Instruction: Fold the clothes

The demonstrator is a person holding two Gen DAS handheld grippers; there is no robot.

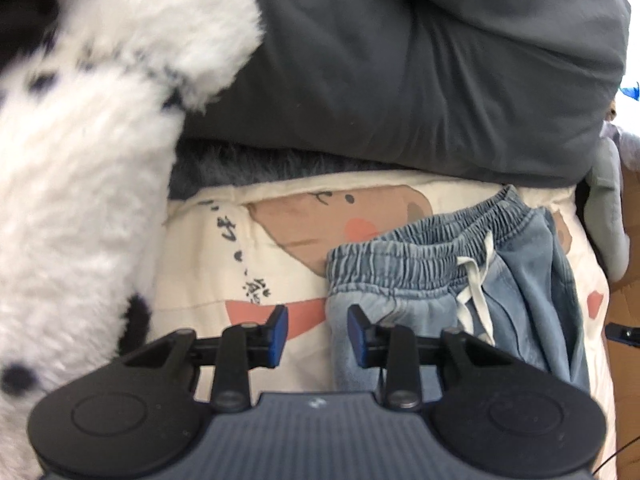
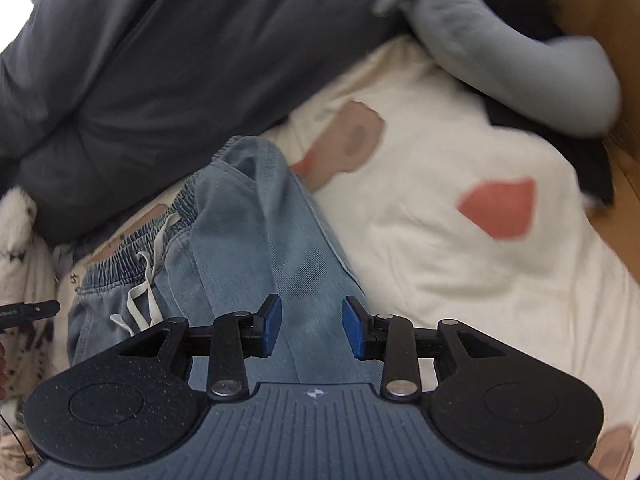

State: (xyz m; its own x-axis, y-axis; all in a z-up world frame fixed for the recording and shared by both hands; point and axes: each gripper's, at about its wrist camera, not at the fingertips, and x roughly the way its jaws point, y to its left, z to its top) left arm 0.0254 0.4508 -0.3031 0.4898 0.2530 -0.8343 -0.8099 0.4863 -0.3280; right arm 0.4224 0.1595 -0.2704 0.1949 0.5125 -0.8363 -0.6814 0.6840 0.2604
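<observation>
A: Left wrist view: blue drawstring trousers (image 1: 472, 276) lie folded on the cream printed bedsheet (image 1: 208, 264), waistband towards the dark grey duvet (image 1: 420, 72). A white fluffy garment with black spots (image 1: 80, 184) fills the left side, which the other camera catches only as a sliver at its left edge.

B: Right wrist view: same trousers (image 2: 248, 232), leg running down under the tool. Here more bare sheet (image 2: 460, 280) shows, plus a pale grey sleeve (image 2: 500, 52) and brown cardboard (image 2: 592, 8) at the top right.

A: Left gripper (image 1: 317, 334): jaws parted, a gap between the blue pads. One pad sits over the sheet, the other over the trouser edge. Nothing pinched; contact I cannot tell.

B: Right gripper (image 2: 312, 328): jaws apart too, over the denim-blue leg, cloth visible in the gap, not clamped. The picture is blurred.

A: White drawstring (image 1: 476, 292) hangs loose from the waistband.
</observation>
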